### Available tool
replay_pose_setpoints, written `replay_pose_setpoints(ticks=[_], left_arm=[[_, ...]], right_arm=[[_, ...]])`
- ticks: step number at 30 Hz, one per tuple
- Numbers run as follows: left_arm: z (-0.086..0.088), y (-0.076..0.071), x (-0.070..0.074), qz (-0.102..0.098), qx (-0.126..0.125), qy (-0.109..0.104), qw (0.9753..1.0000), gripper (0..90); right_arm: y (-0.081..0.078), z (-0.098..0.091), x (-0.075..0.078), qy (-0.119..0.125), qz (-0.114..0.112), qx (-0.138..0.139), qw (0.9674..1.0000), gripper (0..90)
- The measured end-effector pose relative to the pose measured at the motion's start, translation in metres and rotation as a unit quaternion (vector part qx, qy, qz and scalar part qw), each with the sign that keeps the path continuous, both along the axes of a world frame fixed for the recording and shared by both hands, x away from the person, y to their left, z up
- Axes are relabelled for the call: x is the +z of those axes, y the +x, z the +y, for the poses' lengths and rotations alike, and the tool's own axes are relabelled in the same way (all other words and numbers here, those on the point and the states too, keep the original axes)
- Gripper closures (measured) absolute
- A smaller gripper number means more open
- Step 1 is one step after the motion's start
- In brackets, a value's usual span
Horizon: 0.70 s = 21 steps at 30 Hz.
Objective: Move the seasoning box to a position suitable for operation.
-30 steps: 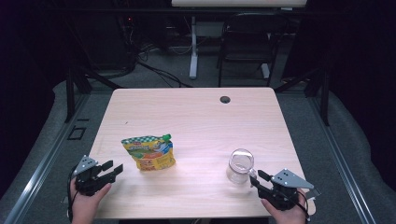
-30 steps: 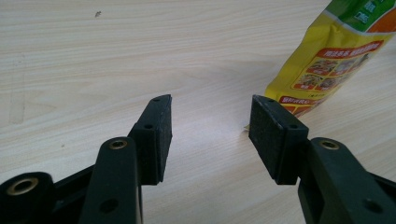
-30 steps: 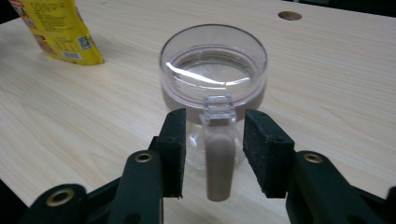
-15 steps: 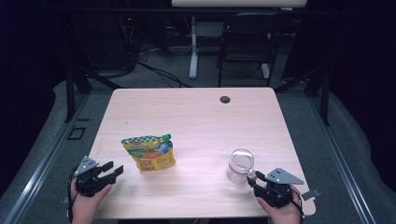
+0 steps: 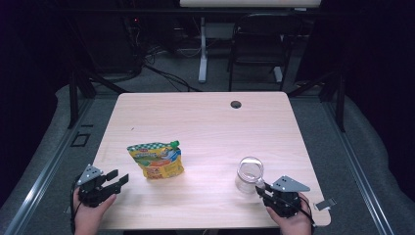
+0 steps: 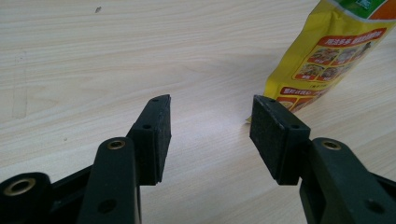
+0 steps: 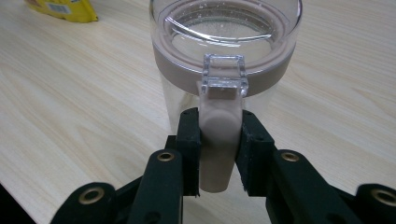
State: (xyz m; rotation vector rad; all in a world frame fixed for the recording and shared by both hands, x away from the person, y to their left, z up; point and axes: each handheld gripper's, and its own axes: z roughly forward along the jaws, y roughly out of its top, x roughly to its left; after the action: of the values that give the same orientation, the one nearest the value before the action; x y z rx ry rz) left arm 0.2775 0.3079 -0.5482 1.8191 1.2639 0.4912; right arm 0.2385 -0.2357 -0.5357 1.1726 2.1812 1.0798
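Light wood table (image 5: 205, 122) under me, dark room behind it with a chair (image 5: 259, 44) and some cables on the floor. My right gripper (image 7: 217, 140) has just been closing, and now both pads sit tight against the beige latch (image 7: 215, 140) hanging down the side of a clear jar (image 5: 248, 174), so I'm pinching that tab. That jar stands upright right past my fingertips, lid on. My left gripper (image 6: 210, 133) hovers low over the tabletop with its jaws spread fairly wide and nothing between them. A yellow snack pouch (image 6: 327, 56) lies just beyond my right-hand finger (image 6: 275, 135) there, not touching it.
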Motion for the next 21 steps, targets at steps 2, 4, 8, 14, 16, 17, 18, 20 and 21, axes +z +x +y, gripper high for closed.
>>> replay_pose_setpoints(ticks=[2, 4, 8, 14, 16, 17, 18, 20, 21], left_arm=[[0.000, 0.000, 0.000, 0.001, -0.001, 0.000, 1.0000, 48.4], [0.000, 0.000, 0.000, 0.003, -0.002, 0.002, 1.0000, 48.4], [0.000, 0.000, 0.000, 0.001, -0.003, 0.002, 1.0000, 48.4], [0.000, 0.000, -0.001, 0.003, -0.003, 0.003, 1.0000, 48.3], [0.000, 0.000, -0.001, 0.002, -0.002, 0.002, 1.0000, 48.4], [0.000, 0.000, -0.001, 0.003, -0.002, 0.002, 1.0000, 48.3], [0.000, 0.000, -0.001, 0.003, -0.002, 0.002, 1.0000, 48.3], [0.000, 0.000, -0.001, 0.003, -0.002, 0.002, 1.0000, 48.3], [0.000, 0.000, -0.001, 0.003, -0.001, 0.001, 1.0000, 48.2]], right_arm=[[-0.001, 0.004, 0.000, 0.001, 0.001, 0.010, 1.0000, 72.8], [-0.001, 0.009, 0.000, -0.001, -0.001, 0.032, 0.9995, 72.8], [-0.002, 0.013, 0.000, 0.003, 0.000, 0.050, 0.9987, 72.8], [-0.005, 0.023, -0.001, 0.004, -0.003, 0.112, 0.9937, 72.8], [-0.005, 0.024, -0.001, 0.003, -0.002, 0.119, 0.9928, 72.8], [-0.005, 0.025, -0.002, 0.004, -0.004, 0.124, 0.9922, 72.7], [-0.005, 0.025, -0.002, 0.004, -0.004, 0.124, 0.9922, 72.7], [-0.005, 0.024, -0.002, 0.002, -0.004, 0.122, 0.9926, 72.5], [-0.004, 0.022, -0.003, 0.004, -0.007, 0.112, 0.9936, 72.2]])
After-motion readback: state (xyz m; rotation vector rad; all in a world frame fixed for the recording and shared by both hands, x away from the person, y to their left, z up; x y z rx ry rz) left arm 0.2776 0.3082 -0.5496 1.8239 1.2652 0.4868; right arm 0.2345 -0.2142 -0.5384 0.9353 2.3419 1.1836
